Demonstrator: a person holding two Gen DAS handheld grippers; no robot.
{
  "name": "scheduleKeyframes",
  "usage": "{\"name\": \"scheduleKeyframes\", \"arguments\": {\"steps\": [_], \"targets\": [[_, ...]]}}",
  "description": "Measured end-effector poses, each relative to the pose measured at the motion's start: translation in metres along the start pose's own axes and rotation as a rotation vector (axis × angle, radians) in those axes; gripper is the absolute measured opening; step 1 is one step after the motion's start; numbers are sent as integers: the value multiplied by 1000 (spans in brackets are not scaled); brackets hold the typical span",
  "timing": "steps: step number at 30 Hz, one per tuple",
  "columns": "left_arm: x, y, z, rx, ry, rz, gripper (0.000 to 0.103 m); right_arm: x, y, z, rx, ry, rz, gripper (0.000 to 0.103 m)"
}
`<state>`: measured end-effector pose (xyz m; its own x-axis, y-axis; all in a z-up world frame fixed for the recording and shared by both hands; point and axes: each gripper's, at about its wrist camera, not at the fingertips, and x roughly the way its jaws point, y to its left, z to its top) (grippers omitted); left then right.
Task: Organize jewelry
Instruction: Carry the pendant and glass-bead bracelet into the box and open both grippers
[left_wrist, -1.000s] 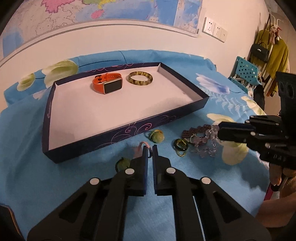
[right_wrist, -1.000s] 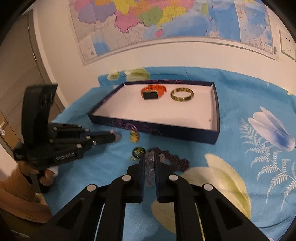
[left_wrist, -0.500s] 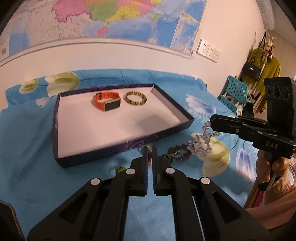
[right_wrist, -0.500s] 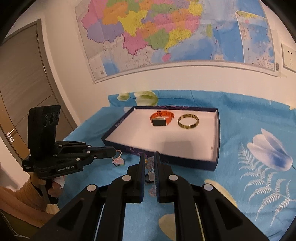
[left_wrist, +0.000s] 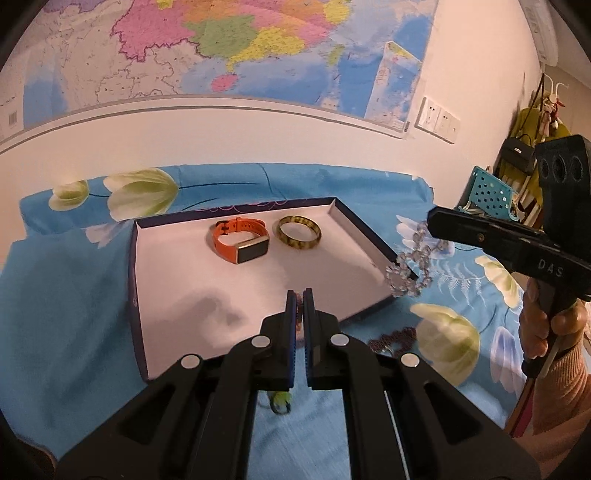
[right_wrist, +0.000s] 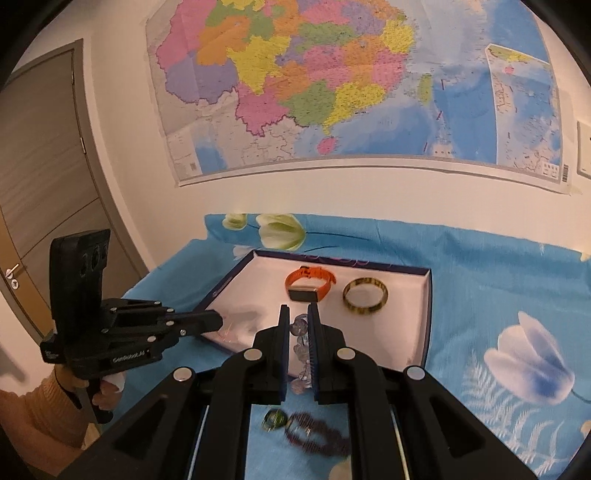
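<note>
orange watch (left_wrist: 240, 242), mottled yellow-green bangle (left_wrist: 299, 232), navy tray (left_wrist: 135, 280), blue tulip-print cloth (left_wrist: 62, 314)

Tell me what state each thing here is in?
Left gripper: shut on a thin pink piece.
Right gripper: shut on clear beads.
Watch: lying in tray.
Bangle: lying flat beside watch.
Dark beads: on cloth.
Green ring: on cloth.

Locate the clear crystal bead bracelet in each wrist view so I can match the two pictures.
Left wrist view: the crystal bead bracelet hangs at right from the right gripper, over the tray's right corner.
Right wrist view: the bracelet sits low at centre, pinched between that gripper's fingers.
Shared landmark: the orange smartwatch lying in the tray beside the amber bangle.
</note>
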<state>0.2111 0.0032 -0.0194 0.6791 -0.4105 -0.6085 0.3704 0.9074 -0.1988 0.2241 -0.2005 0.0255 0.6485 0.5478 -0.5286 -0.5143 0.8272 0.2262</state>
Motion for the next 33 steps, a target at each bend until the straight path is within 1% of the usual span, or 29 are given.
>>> {"name": "scheduleKeyframes", "arguments": {"steps": [5,13,24,27,29,33], "targets": [[15,11,12,-5,15,21,4,24,-3,8,-2,20,0,8],[42,23,25,-18,54,43,4,65,-9,17,11,67,35,8],[71,30,37,-30,84,52,4,102,-11,23,5,81,55,8],[78,34,39,-41,90,48,4,113,-16,21,3,108,45,8],[85,37,39,-53,98,32,4,118,-20,19,5,129,33,8],[99,41,36,-61,134,32,4,123,-29,11,9,163,-15,8]]}}
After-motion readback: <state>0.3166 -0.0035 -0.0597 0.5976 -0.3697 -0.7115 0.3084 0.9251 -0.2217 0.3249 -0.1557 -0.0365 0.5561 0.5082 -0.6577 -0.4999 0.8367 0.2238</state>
